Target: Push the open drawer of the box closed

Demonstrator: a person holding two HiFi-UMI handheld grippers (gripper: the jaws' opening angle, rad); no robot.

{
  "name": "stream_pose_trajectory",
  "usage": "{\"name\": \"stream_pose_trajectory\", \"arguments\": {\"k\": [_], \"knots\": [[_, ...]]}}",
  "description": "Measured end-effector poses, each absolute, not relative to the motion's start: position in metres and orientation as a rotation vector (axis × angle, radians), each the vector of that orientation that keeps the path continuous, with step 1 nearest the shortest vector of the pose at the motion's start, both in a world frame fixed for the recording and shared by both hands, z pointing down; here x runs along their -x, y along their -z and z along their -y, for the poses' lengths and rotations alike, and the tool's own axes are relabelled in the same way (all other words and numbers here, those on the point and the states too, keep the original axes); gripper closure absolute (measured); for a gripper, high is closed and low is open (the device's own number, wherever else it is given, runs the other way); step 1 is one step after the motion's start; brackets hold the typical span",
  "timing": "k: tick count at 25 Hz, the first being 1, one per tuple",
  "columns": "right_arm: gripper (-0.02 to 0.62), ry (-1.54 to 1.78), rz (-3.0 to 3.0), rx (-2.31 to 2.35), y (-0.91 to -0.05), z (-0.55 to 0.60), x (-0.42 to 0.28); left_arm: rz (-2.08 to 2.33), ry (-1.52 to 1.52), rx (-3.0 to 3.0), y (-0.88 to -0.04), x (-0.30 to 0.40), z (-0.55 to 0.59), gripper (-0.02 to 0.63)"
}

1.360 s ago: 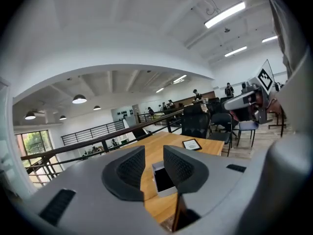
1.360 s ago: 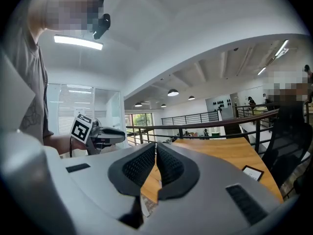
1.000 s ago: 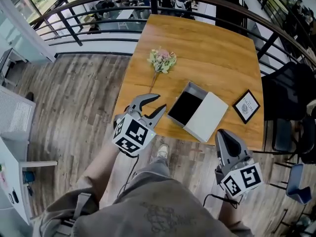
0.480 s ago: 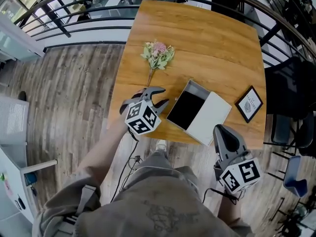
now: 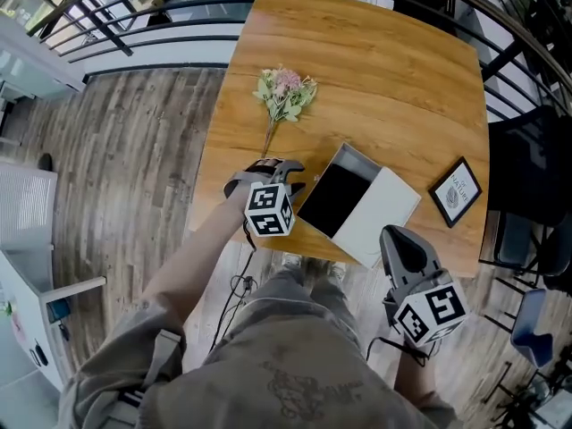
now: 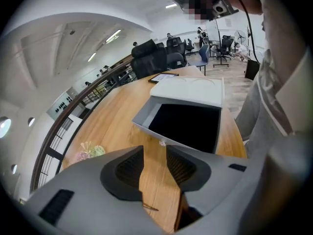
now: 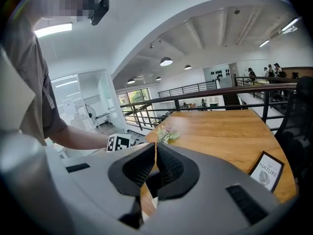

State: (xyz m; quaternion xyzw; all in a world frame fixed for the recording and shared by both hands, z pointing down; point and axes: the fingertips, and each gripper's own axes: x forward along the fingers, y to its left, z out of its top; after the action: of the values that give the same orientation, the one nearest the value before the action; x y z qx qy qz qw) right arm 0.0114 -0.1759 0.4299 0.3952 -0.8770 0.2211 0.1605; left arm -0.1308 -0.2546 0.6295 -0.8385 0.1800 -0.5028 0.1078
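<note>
The white box [image 5: 380, 213] lies on the wooden table [image 5: 384, 88] near its front edge. Its drawer [image 5: 335, 195] is pulled out to the left and shows a black inside. My left gripper [image 5: 268, 170] hovers over the table just left of the drawer's outer end. Its jaws are opening and nothing is between them. In the left gripper view they [image 6: 155, 151] point at the drawer's grey front wall [image 6: 146, 117], a short gap away. My right gripper [image 5: 399, 239] hangs shut off the table's front edge, below the box. Its jaws [image 7: 156, 148] hold nothing.
A small bunch of flowers [image 5: 284, 92] lies on the table's left side, beyond the left gripper. A black-framed card [image 5: 456, 190] sits right of the box. A dark railing [image 5: 134, 12] curves round the table's far side, and a black chair [image 5: 527, 150] stands at the right.
The left gripper has moved forward from off the table's front edge to just beside the drawer's open end. The right gripper has hardly moved.
</note>
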Motion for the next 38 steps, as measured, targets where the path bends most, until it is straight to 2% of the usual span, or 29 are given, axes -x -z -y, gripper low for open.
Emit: {"name": "stream_pose_trajectory", "arguments": {"k": [9,19,26,38], "knots": [[0.558,-0.736,2.487,-1.106,-0.451,0.186,-0.036,-0.413,1.649,2.443,-0.684,0.115,0.254,0.446],[0.558,-0.864,2.442,-1.107,-0.477,0.195,-0.05,-0.276,1.692,2.41,-0.712,0.105,0.265,0.448],[0.558,-0.948,2.45,-1.063,-0.486,0.197,-0.047,-0.114,1.685,2.393,-0.72,0.098,0.264,0.528],[0.558,-0.992,2.44,-1.107,-0.486,0.205,-0.065,-0.009,1.652,2.384,-0.704,0.043,0.26,0.532]]}}
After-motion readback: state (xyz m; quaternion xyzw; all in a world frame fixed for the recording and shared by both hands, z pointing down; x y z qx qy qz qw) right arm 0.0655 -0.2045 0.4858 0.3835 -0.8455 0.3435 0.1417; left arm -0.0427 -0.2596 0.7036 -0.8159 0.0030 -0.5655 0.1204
